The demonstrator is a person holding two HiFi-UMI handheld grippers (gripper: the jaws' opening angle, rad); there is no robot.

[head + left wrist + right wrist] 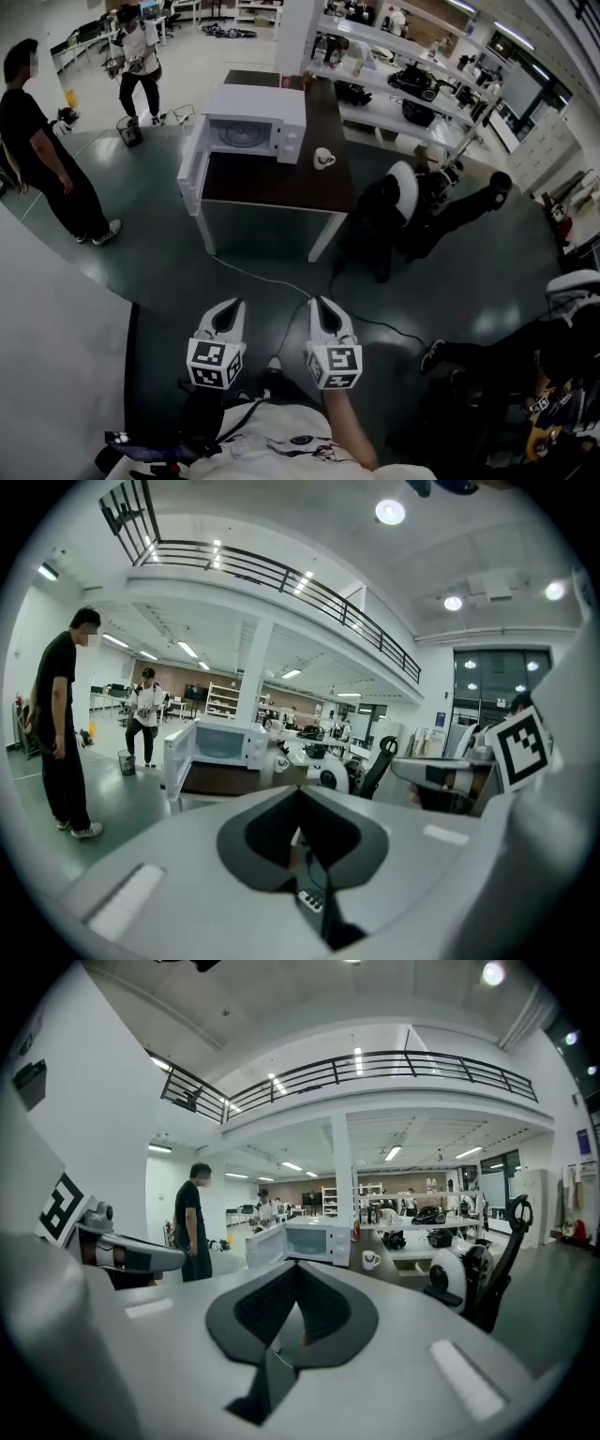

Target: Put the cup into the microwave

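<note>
A white cup [323, 157] stands on the dark brown table [281, 183], just right of the white microwave [255, 122]. The microwave's door [192, 171] hangs open to the left. In the right gripper view the cup [370, 1260] sits beside the microwave [314, 1241], far ahead. The microwave [220, 744] also shows far off in the left gripper view. My left gripper [233, 307] and right gripper [318, 304] are side by side well short of the table, over the floor. Both point toward the table. Each one, left gripper [300, 792] and right gripper [298, 1270], is shut with nothing between the jaws.
A person in black [42, 150] stands left of the table, another person [136, 66] farther back. An office chair and dark equipment [403, 202] sit right of the table. Shelves [412, 84] run along the back right. A cable [272, 281] crosses the floor; a white partition [56, 309] is at left.
</note>
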